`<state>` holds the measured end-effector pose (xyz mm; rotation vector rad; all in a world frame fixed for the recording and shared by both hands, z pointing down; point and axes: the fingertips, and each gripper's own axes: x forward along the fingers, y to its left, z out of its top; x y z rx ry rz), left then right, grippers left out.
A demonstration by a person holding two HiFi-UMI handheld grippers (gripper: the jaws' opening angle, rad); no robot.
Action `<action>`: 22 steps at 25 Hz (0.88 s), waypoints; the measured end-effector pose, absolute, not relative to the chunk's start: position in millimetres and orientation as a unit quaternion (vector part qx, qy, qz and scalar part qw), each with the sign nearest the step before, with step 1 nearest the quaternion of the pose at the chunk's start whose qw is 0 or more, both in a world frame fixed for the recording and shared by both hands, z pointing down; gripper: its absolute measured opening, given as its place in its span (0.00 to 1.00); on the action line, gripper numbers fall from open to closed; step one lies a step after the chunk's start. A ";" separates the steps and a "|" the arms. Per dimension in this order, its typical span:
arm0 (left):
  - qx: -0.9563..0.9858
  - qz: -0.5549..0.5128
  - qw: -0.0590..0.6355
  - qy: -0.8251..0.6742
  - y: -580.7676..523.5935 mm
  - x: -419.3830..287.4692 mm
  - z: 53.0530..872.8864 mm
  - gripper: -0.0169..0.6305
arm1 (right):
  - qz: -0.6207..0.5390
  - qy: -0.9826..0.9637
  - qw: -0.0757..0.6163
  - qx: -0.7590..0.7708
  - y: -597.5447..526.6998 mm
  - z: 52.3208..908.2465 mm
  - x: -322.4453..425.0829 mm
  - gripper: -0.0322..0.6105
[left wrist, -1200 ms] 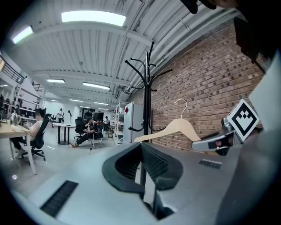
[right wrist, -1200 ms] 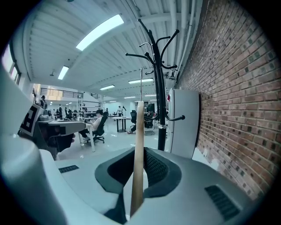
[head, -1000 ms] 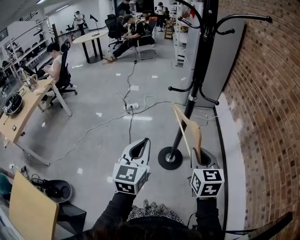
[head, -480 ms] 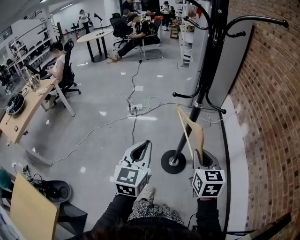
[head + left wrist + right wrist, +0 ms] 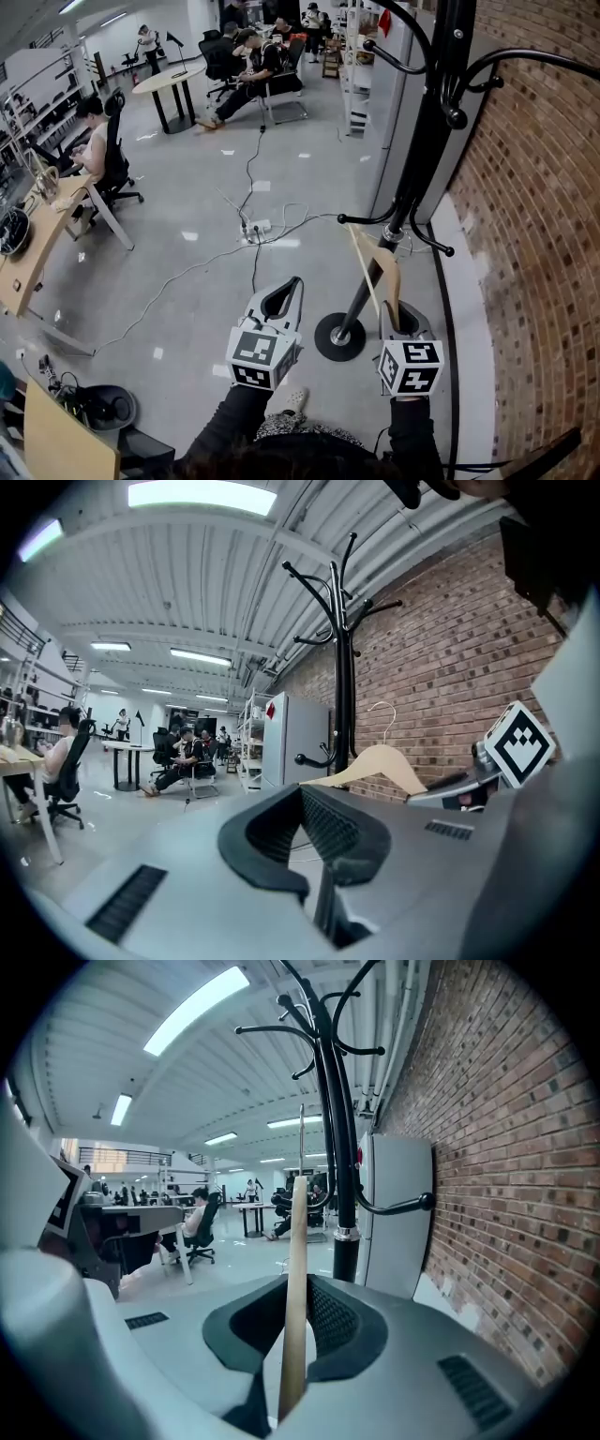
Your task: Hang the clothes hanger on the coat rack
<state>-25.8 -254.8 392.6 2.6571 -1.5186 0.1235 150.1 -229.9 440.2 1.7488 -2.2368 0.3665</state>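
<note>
Head view looks down on both tools held out over the grey floor (image 5: pixel 202 281). My left gripper (image 5: pixel 292 284) points ahead with nothing in it, and my right gripper (image 5: pixel 398 315) is clenched on the lower end of a wooden clothes hanger (image 5: pixel 373 267). The hanger rises from the jaws and leans toward the black coat rack (image 5: pixel 424 159), whose round base (image 5: pixel 339 337) sits on the floor just ahead of me. From up here I cannot make out the hanger's hook. Left gripper view shows it: the hanger is seen side-on, with its metal hook (image 5: pixel 380 711) up in free air to the right of the rack's pole, against the brick wall (image 5: pixel 441 649). That view also shows my left jaws closed tip to tip around an empty loop. Right gripper view turns the hanger edge-on, a thin wooden strip pinched between my pads, with the pole just to its right and a lower peg (image 5: pixel 398 1207) curving toward the wall.
</note>
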 end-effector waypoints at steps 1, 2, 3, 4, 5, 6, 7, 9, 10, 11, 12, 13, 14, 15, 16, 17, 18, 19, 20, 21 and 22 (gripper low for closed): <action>0.868 0.040 0.039 -0.494 -260.8 -25.7 392.0 0.04 | 0.128 -0.773 0.140 0.605 -234.8 441.3 149.3 0.14; 0.869 0.040 0.039 -0.492 -266.1 -25.4 391.4 0.04 | 0.130 -0.772 0.141 0.606 -239.4 442.4 148.5 0.14; 0.870 0.040 0.039 -0.490 -271.0 -24.8 390.9 0.04 | 0.131 -0.771 0.141 0.607 -244.1 443.1 148.0 0.14; 0.871 0.041 0.039 -0.488 -275.8 -24.1 390.9 0.04 | 0.133 -0.770 0.141 0.608 -249.2 443.6 147.6 0.14; 0.872 0.042 0.040 -0.486 -280.5 -23.6 391.4 0.04 | 0.134 -0.769 0.142 0.608 -254.4 444.1 147.3 0.14; 0.872 0.044 0.041 -0.485 -285.0 -23.4 392.5 0.04 | 0.135 -0.769 0.142 0.609 -259.4 445.0 147.0 0.14; 0.873 0.046 0.042 -0.484 -289.3 -23.7 394.0 0.04 | 0.137 -0.768 0.143 0.609 -264.0 446.4 146.6 0.14; 0.873 0.048 0.044 -0.483 -296.9 -25.5 396.7 0.04 | 0.140 -0.766 0.145 0.610 -271.7 450.7 145.9 0.14; 0.873 0.049 0.044 -0.483 -300.3 -26.7 397.7 0.04 | 0.142 -0.765 0.146 0.611 -275.2 453.3 145.7 0.14; 0.873 0.050 0.044 -0.483 -303.7 -27.8 398.6 0.04 | 0.144 -0.764 0.147 0.611 -278.8 456.1 145.8 0.14; 0.873 0.051 0.044 -0.483 -307.3 -28.8 399.5 0.04 | 0.146 -0.763 0.149 0.612 -282.5 458.7 146.1 0.14; 0.873 0.051 0.045 -0.484 -310.9 -29.9 400.3 0.04 | 0.147 -0.762 0.151 0.612 -286.3 461.2 146.6 0.14; 0.872 0.052 0.046 -0.484 -314.5 -31.1 401.0 0.04 | 0.148 -0.761 0.153 0.613 -290.0 463.6 147.3 0.14; 0.872 0.052 0.046 -0.485 -317.8 -32.4 401.5 0.04 | 0.150 -0.760 0.155 0.614 -293.3 465.7 147.9 0.14; 0.871 0.052 0.047 -0.485 -320.7 -33.8 401.8 0.04 | 0.152 -0.759 0.156 0.614 -296.1 467.4 148.1 0.14; 0.871 0.052 0.048 -0.486 -323.3 -35.0 401.9 0.04 | 0.153 -0.758 0.157 0.614 -298.7 468.8 148.1 0.14; 0.871 0.053 0.048 -0.486 -325.8 -36.0 402.0 0.04 | 0.155 -0.757 0.159 0.615 -301.1 470.5 147.8 0.14; 0.871 0.053 0.048 -0.485 -328.1 -37.0 402.5 0.04 | 0.156 -0.756 0.162 0.615 -303.4 472.9 147.2 0.14; 0.872 0.053 0.049 -0.485 -330.4 -37.9 403.7 0.04 | 0.156 -0.755 0.166 0.615 -305.6 476.3 146.3 0.14; 0.872 0.054 0.050 -0.484 -332.5 -39.0 405.5 0.04 | 0.158 -0.754 0.169 0.614 -307.8 480.7 144.9 0.14; 0.872 0.055 0.050 -0.484 -334.5 -40.1 407.6 0.04 | 0.160 -0.754 0.173 0.613 -310.0 485.7 143.2 0.14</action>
